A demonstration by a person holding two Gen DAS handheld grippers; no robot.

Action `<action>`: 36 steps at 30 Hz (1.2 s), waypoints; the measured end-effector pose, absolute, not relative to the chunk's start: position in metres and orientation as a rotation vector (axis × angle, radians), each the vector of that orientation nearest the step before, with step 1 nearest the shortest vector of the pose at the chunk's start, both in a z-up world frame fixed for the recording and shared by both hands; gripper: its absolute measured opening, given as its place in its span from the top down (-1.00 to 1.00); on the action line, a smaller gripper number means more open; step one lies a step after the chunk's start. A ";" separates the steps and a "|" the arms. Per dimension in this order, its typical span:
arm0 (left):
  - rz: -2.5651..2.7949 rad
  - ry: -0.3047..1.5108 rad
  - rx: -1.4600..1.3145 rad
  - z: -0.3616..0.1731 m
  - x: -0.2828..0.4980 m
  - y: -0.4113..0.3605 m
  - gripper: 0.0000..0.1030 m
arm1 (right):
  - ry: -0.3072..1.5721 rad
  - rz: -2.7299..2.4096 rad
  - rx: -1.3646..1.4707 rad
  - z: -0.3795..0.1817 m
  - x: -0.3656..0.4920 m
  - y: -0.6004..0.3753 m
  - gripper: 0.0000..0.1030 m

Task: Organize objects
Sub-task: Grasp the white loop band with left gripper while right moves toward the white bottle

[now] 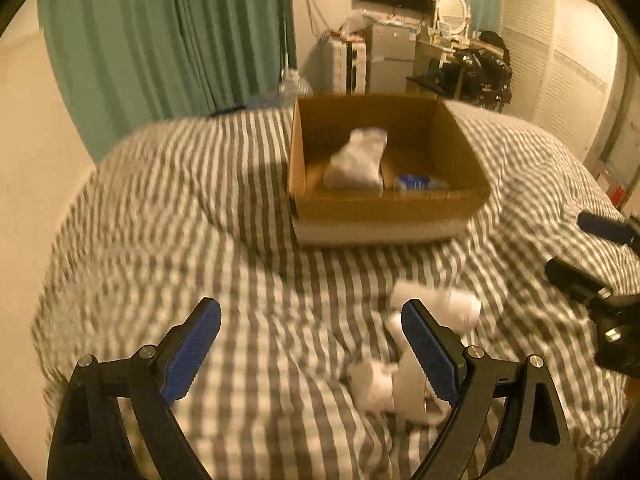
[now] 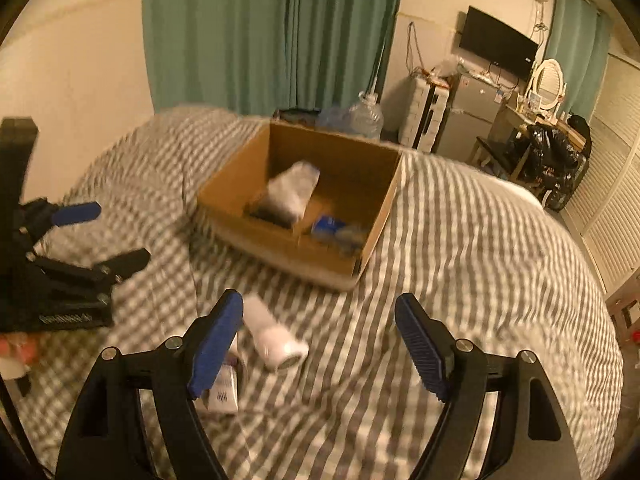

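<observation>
An open cardboard box sits on the striped bed. A white packet is inside it, blurred and tilted, beside a blue item. My left gripper is open and empty above the bedding. A white roll and a small white packet lie on the bed by its right finger. My right gripper is open and empty, with the roll just inside its left finger. Each gripper shows at the edge of the other's view.
The bed has a grey and white striped cover. Green curtains, a clear water jug, a fridge, a TV and a cluttered desk stand beyond the bed. A wall is on the left.
</observation>
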State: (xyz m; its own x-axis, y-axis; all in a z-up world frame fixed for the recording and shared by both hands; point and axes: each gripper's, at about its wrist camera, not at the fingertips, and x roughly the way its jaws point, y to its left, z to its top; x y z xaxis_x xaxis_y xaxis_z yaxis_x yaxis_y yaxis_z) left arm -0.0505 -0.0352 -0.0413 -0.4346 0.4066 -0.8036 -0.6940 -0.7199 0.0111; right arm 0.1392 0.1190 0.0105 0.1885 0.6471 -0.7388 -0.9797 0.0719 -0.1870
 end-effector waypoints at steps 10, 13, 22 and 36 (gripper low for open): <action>2.078 0.461 -1.239 -0.095 -0.038 -0.048 -0.83 | 0.770 1.355 -0.802 -0.076 0.136 0.109 -0.52; 2.055 0.483 -1.222 -0.096 -0.031 -0.044 -0.83 | 0.793 1.347 -0.812 -0.087 0.136 0.110 -0.52; 1.976 0.517 -1.152 -0.092 -0.012 -0.022 -0.83 | 0.844 1.316 -0.774 -0.090 0.148 0.109 -0.52; 1.943 0.641 -1.102 -0.112 -0.007 0.007 0.43 | 0.853 1.263 -0.734 -0.089 0.158 0.104 -0.51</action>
